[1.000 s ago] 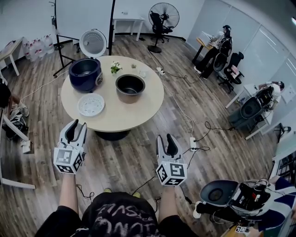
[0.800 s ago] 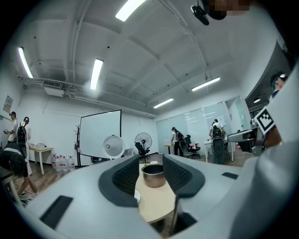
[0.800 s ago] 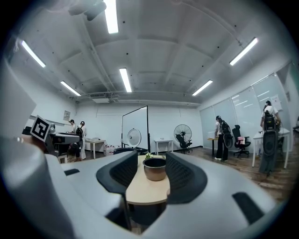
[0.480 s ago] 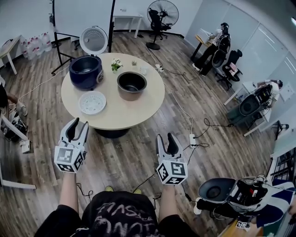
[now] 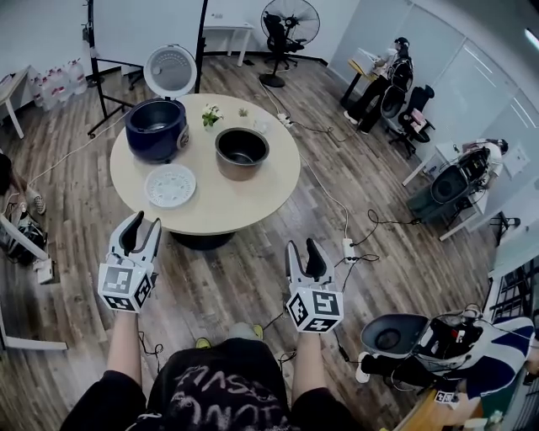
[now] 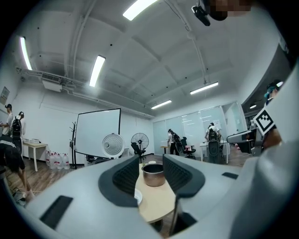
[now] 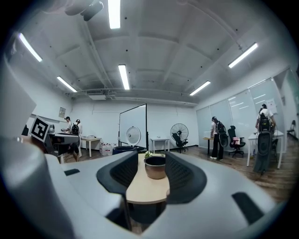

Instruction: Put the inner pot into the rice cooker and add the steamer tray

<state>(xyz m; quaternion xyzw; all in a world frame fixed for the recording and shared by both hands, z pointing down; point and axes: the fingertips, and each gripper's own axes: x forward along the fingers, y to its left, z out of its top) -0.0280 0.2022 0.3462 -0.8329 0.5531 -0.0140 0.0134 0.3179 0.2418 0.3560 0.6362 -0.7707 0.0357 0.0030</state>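
Note:
On the round table (image 5: 253,206) stand the dark blue rice cooker (image 5: 156,128) with its lid (image 5: 170,71) raised, the metal inner pot (image 5: 242,151) to its right, and the white steamer tray (image 5: 170,185) in front of the cooker. My left gripper (image 5: 139,229) and right gripper (image 5: 305,250) hang over the floor, short of the table's near edge. Both point level at the table. Their jaws have just been opening and stand open with nothing between them. The pot (image 6: 154,174) shows far off through the left jaws, and the pot (image 7: 155,167) also through the right jaws.
A small plant (image 5: 210,117) and a cup (image 5: 259,126) sit at the table's far side. Cables and a power strip (image 5: 349,250) lie on the floor to the right. Another cooker (image 5: 392,337) sits at lower right. A stand (image 5: 94,59), a fan (image 5: 282,21) and seated people (image 5: 387,80) are beyond.
The head view has shifted a little. Both grippers keep their places in front of the table, and nothing on the table has moved.

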